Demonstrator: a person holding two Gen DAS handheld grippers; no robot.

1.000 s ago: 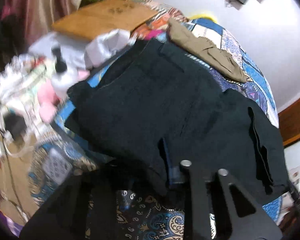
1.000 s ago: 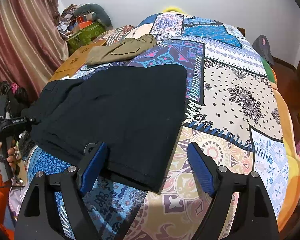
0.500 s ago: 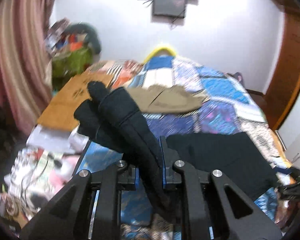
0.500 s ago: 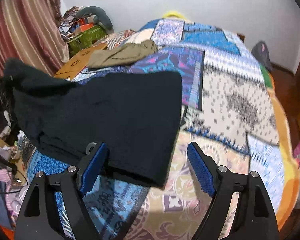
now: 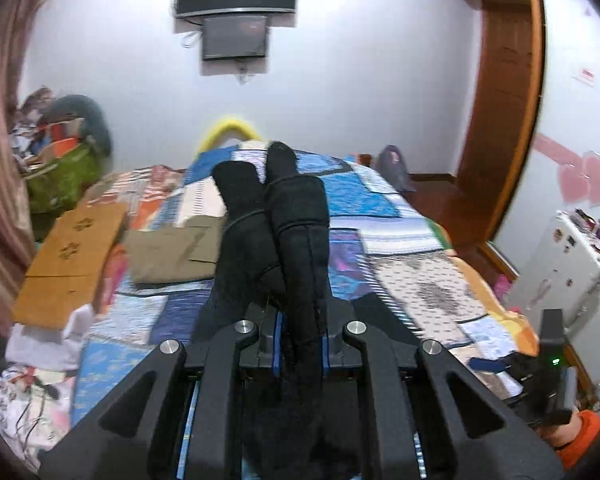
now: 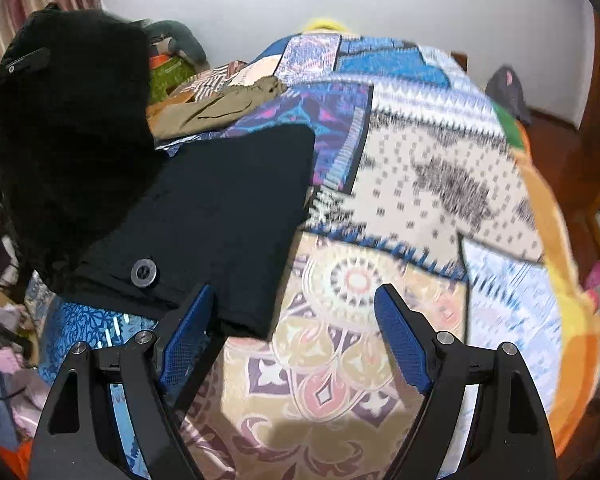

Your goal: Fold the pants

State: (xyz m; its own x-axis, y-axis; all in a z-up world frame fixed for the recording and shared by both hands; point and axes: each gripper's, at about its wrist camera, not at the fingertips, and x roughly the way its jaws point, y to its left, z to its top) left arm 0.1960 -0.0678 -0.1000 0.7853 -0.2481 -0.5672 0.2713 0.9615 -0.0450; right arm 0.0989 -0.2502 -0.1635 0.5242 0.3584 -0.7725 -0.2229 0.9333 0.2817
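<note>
While the left tongs clench a raised bunch of the black pants, the right tongs hang released above the bed.

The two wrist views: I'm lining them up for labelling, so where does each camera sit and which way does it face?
Left wrist: on the left gripper, raised, looking along the bed toward the wall screen; its fingers clamp the black pants.
Right wrist: on the right gripper, low over the bed's near edge, looking down its length; its fingers stand open.
Shared: black pants, bed, khaki pants, yellow pillow.
</note>
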